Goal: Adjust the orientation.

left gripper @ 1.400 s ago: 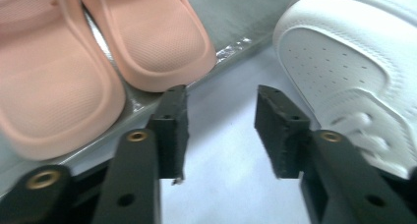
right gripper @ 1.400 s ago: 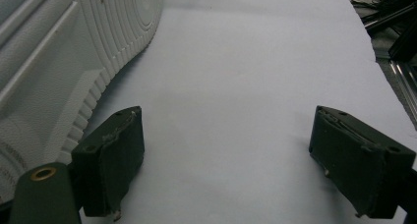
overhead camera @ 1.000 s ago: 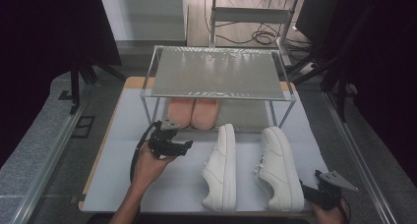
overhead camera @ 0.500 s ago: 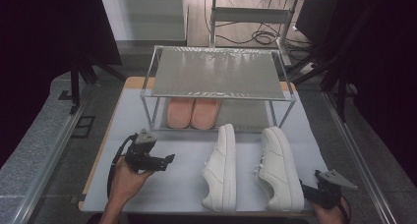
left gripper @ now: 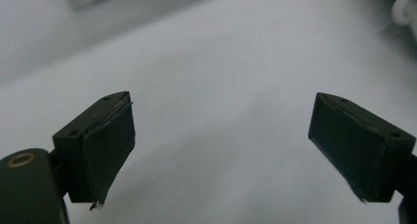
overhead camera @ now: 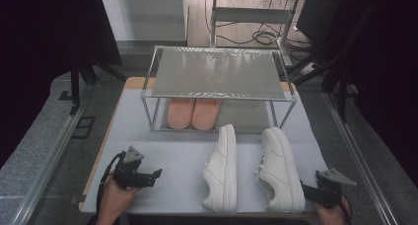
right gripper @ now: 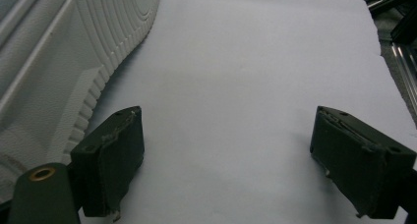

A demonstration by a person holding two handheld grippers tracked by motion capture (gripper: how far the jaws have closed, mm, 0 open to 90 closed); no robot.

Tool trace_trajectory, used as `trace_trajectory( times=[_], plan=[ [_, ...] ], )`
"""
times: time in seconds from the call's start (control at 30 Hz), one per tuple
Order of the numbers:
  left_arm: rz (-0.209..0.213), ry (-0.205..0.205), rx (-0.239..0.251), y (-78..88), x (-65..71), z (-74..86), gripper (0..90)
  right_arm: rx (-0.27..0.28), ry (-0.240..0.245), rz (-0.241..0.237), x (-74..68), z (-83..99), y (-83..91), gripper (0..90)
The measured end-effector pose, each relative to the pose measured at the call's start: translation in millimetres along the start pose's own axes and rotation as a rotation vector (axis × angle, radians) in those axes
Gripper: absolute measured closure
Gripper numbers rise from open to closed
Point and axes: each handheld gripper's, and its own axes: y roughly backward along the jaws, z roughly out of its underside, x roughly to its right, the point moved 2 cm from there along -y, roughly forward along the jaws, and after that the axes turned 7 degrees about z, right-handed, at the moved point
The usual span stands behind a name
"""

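Two white sneakers lie side by side on the pale mat [overhead camera: 172, 156], the left sneaker [overhead camera: 221, 170] and the right sneaker [overhead camera: 280, 169]. My left gripper [overhead camera: 155, 177] is low over the mat's near-left part, well to the left of the left sneaker. Its jaws have just been opening and stand wide with only bare mat between them [left gripper: 221, 150]. My right gripper [overhead camera: 305, 189] rests at the near-right edge behind the right sneaker's heel. It is open, with that sneaker's ribbed sole [right gripper: 74, 52] just left of its left jaw and nothing between the jaws [right gripper: 226, 160].
A metal rack [overhead camera: 217, 74] stands at the far half of the mat. A pair of pink slippers [overhead camera: 193, 113] sits on its lower level. Grey floor borders the table on both sides, with cables beyond the rack.
My left hand has drawn back to the left and toward the near edge, away from the left sneaker, and sunk lower. The right hand and both sneakers have stayed put.
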Motion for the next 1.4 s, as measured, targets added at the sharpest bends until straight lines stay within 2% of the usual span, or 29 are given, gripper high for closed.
trace_trajectory(
  times=[0.1,0.23,0.33,0.37,0.7,1.03,1.17,1.23,1.4],
  plan=[
    [-0.019,0.009,-0.011,-3.9,-3.3,12.5,10.5,-0.019,0.011,-0.007,-0.6,-1.9,0.7,13.0],
    [-0.034,0.008,-0.024,-8.0,-5.3,19.7,10.5,-0.045,0.026,-0.014,0.0,-4.5,1.7,12.9],
    [-0.046,0.009,-0.035,-13.2,-6.2,25.0,10.5,-0.051,0.024,-0.020,0.4,-6.6,3.3,12.8],
    [-0.052,0.002,-0.025,-14.0,-6.0,26.0,10.3,-0.049,0.014,-0.030,0.5,-8.3,4.5,12.8],
    [-0.057,0.004,-0.012,-14.4,-6.0,27.7,10.4,-0.063,0.016,-0.067,1.7,-28.3,18.5,12.7],
    [-0.060,0.006,-0.004,-14.4,-6.0,28.4,11.1,-0.071,0.069,-0.104,-2.9,-59.5,38.9,13.2],
    [-0.062,0.006,-0.003,-14.3,-6.0,28.6,11.3,-0.065,0.071,-0.121,-4.2,-65.6,44.2,13.6],
    [-0.062,0.006,-0.002,-14.3,-5.9,28.6,11.4,-0.055,0.079,-0.121,-5.2,-70.1,48.1,16.0],
    [-0.063,0.005,-0.002,-14.3,-5.8,28.7,11.5,-0.034,0.075,-0.164,-11.1,-82.3,57.9,30.4]
  ],
)
